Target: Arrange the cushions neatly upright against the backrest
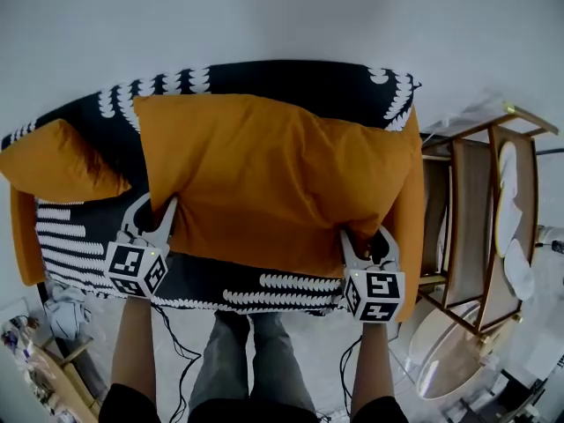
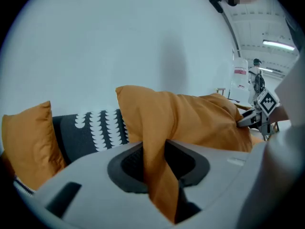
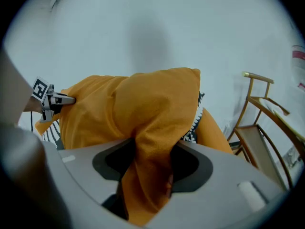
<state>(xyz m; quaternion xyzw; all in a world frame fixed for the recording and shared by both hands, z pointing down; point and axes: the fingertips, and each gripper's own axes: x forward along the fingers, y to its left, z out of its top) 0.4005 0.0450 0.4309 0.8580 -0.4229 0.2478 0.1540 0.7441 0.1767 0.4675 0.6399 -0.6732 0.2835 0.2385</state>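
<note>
A large orange cushion (image 1: 273, 179) lies spread over the black-and-white patterned sofa (image 1: 264, 293). My left gripper (image 1: 157, 214) is shut on the cushion's near left corner, and the orange fabric (image 2: 155, 166) runs down between its jaws. My right gripper (image 1: 366, 243) is shut on the near right corner, with bunched fabric (image 3: 147, 175) pinched between its jaws. A smaller orange cushion (image 1: 57, 161) leans at the sofa's left end, also in the left gripper view (image 2: 28, 142). The sofa backrest (image 1: 291, 79) runs behind the big cushion.
A wooden folding chair (image 1: 480, 227) stands right of the sofa, close to its orange arm (image 1: 410, 236). A white wall (image 1: 264, 16) rises behind the backrest. Clutter and cables lie on the floor at the lower left (image 1: 53, 342). The person's legs (image 1: 247, 359) stand before the sofa.
</note>
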